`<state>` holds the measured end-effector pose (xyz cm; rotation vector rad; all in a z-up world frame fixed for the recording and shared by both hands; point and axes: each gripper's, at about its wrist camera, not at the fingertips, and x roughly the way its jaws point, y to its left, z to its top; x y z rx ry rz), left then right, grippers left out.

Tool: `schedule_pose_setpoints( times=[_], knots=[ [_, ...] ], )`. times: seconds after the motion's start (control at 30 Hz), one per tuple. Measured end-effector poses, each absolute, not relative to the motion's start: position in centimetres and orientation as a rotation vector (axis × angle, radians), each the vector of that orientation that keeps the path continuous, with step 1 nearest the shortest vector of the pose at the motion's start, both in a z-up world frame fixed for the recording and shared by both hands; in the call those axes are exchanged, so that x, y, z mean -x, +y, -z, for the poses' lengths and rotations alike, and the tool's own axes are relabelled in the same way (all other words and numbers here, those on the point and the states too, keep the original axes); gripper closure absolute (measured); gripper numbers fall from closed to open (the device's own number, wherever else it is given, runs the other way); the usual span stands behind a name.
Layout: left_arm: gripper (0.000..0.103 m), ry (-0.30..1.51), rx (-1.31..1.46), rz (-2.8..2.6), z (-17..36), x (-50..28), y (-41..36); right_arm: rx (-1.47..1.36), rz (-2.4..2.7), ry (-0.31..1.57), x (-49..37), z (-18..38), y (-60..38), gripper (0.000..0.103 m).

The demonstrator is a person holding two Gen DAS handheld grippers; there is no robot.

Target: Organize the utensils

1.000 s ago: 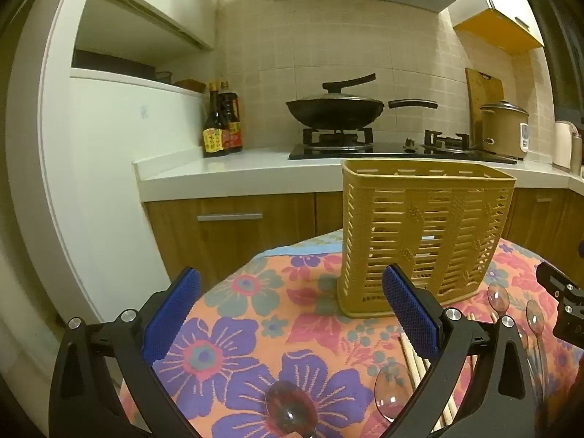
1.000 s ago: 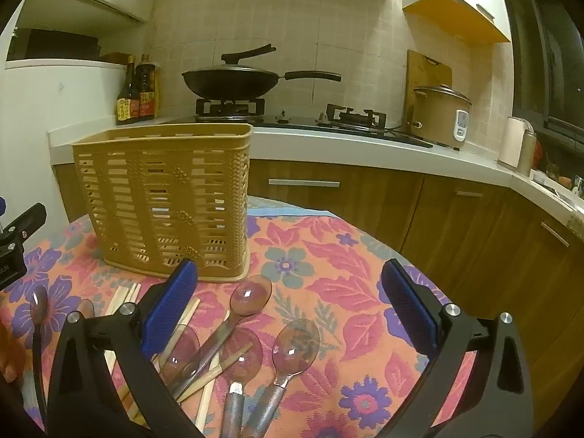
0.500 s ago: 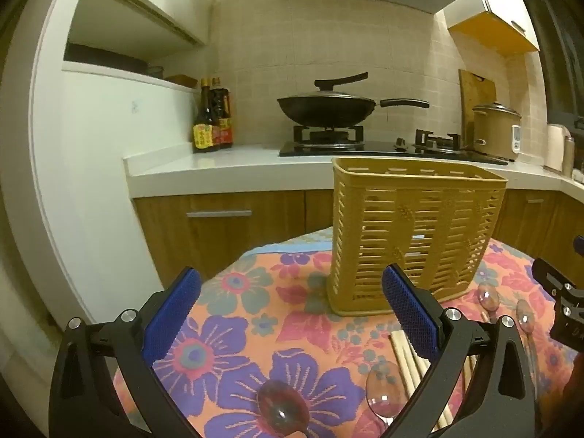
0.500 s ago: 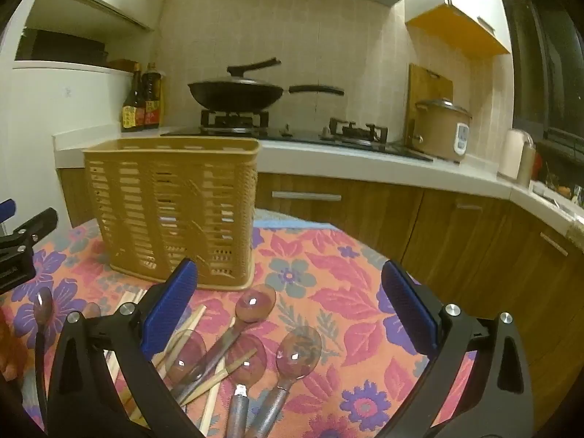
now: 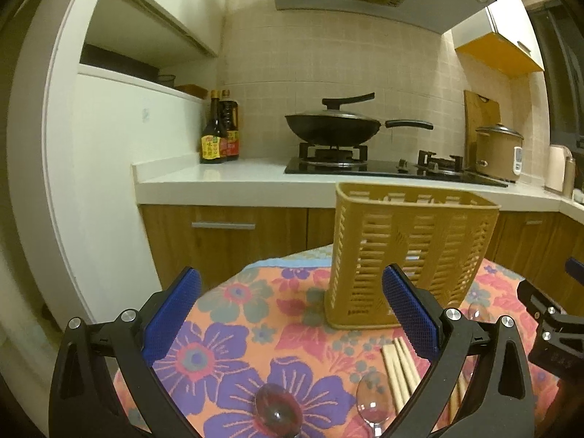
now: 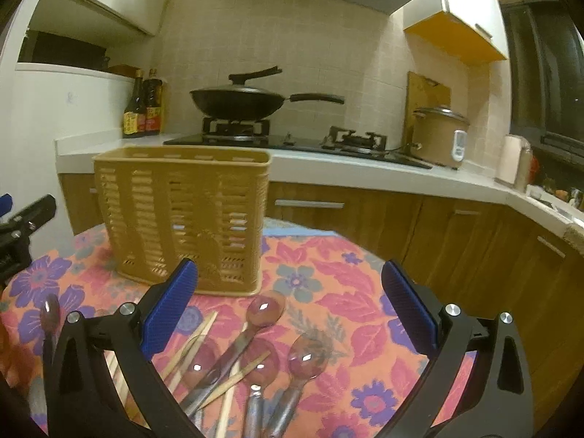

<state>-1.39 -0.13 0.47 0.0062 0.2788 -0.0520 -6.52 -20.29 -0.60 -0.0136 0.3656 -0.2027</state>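
1. Both tools hang above the flowered tabletop (image 6: 328, 277) with nothing in them. The left tool (image 5: 292, 310) has its blue pads spread wide, and so does the right tool (image 6: 292, 310).
2. The tan slotted utensil basket (image 6: 182, 219) stands upright toward the far edge of the tabletop, on the side nearest the kitchen counter. As far as its slots show, it looks empty.
3. The loose utensils lie on the near side of the basket, between it and the two tools. In the right wrist view several spoons (image 6: 264, 308) are fanned out with their bowls toward the basket and their handles running back toward the near edge.
4. Pale chopsticks (image 6: 189, 343) lie crossed among those spoons, their long axes running roughly the same near-to-far way.
5. This cluster sits directly below and between the right tool's pads, so the right hand seems the nearer one for it.
6. The left tool has one dark spoon (image 5: 279, 414) just under it and a second spoon (image 5: 374, 399) beside a bundle of chopsticks at its right pad.
7. Judged from this, no utensil has been sorted yet. Since the handles run along each tool's line of sight, a grasp across a handle should need little turning.
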Motion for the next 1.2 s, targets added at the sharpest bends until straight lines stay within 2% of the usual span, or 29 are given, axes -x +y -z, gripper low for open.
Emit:
schedule_pose_setpoints(
  times=[1.2],
  knots=[
    [0.007,0.301,-0.028,0.086,0.1,0.8,-0.5,-0.008,0.189,0.422,5.7,1.3,-20.2,0.007]
  ],
)
